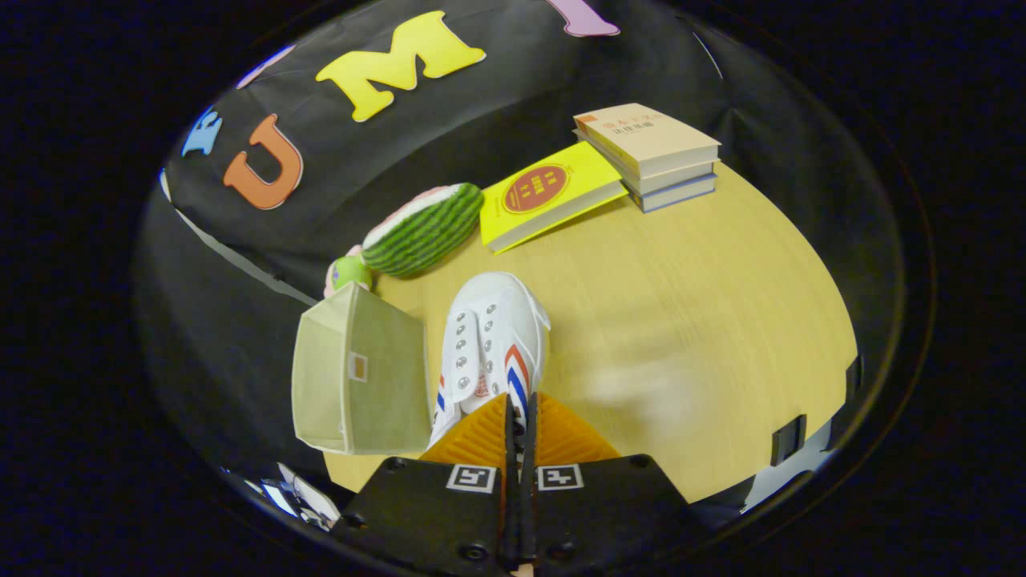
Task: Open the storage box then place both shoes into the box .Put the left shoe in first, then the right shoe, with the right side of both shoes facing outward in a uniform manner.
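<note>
A white canvas shoe (493,336) with red and blue stripes points away from me, toe toward the plush watermelon. My gripper (518,425) is shut on the shoe's heel end, with a thin part of the collar pinched between the two fingers. A beige cloth storage box (361,377) stands just left of the shoe, almost touching it. The face turned toward me carries a small tab. I cannot tell from here whether the box is open. A blurred shadow lies on the wooden table (689,304) to the right of the shoe.
Beyond the shoe lie a plush watermelon slice (423,228) and a small green toy (349,272). Farther back are a yellow book (549,200) and a stack of books (653,152). The round table's edge curves past the right of the fingers, and black clips (787,437) sit on it.
</note>
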The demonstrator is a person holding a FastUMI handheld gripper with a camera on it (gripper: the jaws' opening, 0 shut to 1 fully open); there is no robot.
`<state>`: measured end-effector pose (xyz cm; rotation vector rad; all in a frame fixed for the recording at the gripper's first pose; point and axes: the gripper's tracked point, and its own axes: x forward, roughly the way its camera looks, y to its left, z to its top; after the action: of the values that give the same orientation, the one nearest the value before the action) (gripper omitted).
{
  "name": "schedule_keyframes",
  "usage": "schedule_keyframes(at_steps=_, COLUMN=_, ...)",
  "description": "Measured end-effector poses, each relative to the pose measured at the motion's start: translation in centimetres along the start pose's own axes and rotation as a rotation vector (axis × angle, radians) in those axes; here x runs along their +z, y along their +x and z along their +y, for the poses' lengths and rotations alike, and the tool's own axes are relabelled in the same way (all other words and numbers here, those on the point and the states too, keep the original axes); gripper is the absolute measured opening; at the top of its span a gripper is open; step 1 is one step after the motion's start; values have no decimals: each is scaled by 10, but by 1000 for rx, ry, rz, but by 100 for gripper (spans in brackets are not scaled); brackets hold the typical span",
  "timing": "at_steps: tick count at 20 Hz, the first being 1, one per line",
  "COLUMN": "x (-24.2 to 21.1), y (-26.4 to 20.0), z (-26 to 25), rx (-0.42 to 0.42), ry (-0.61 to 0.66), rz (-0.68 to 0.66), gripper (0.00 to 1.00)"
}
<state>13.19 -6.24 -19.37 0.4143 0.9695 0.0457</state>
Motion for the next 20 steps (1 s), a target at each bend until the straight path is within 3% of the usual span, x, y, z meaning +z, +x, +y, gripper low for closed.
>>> schedule_keyframes(at_steps=9, x=1, y=-1, z=147, rx=116, ry=-94, rz=-26, gripper=5)
schedule_keyframes(at_steps=15, x=-21, y=39, z=199, rx=146, ry=-86, rz=-10, gripper=6)
schedule_keyframes(at_steps=20, x=-24, y=69, z=221, rx=136, ry=1, rz=-42, gripper=5)
